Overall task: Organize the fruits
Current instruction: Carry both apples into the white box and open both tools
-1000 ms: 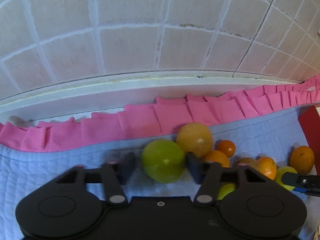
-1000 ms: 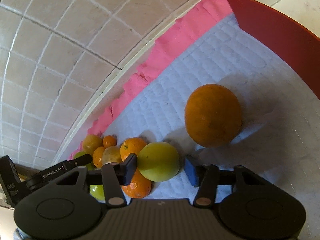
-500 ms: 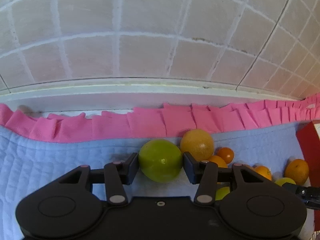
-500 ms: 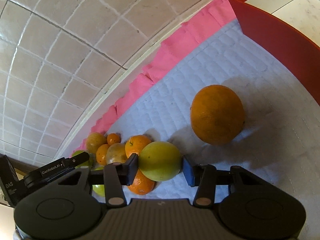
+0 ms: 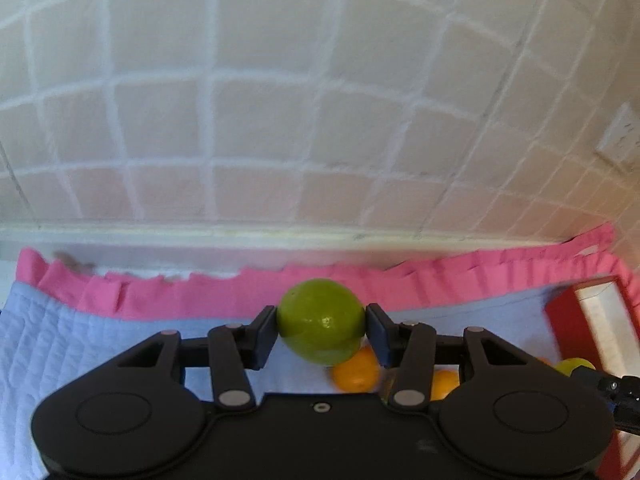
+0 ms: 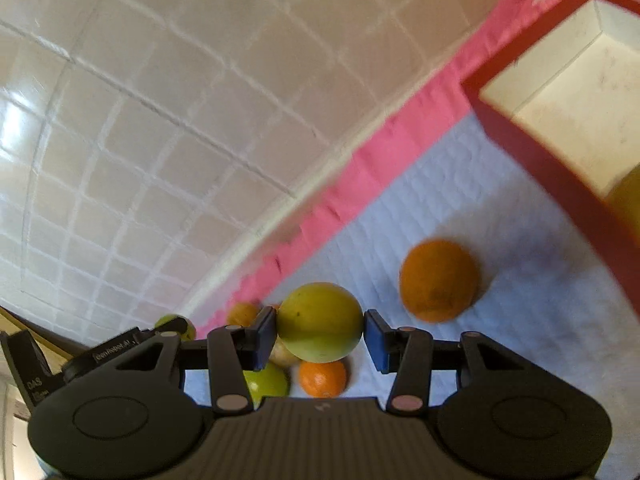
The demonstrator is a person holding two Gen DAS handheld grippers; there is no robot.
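Both claws have fruit right now. The left gripper (image 5: 322, 330) is clamped on a green lime (image 5: 320, 320), held above the blue quilted cloth (image 5: 60, 344). The right gripper (image 6: 320, 334) squeezes a yellow-green fruit (image 6: 320, 322) over the fruit pile (image 6: 322, 378). One orange (image 6: 438, 280) sits alone near the red box (image 6: 560, 184).
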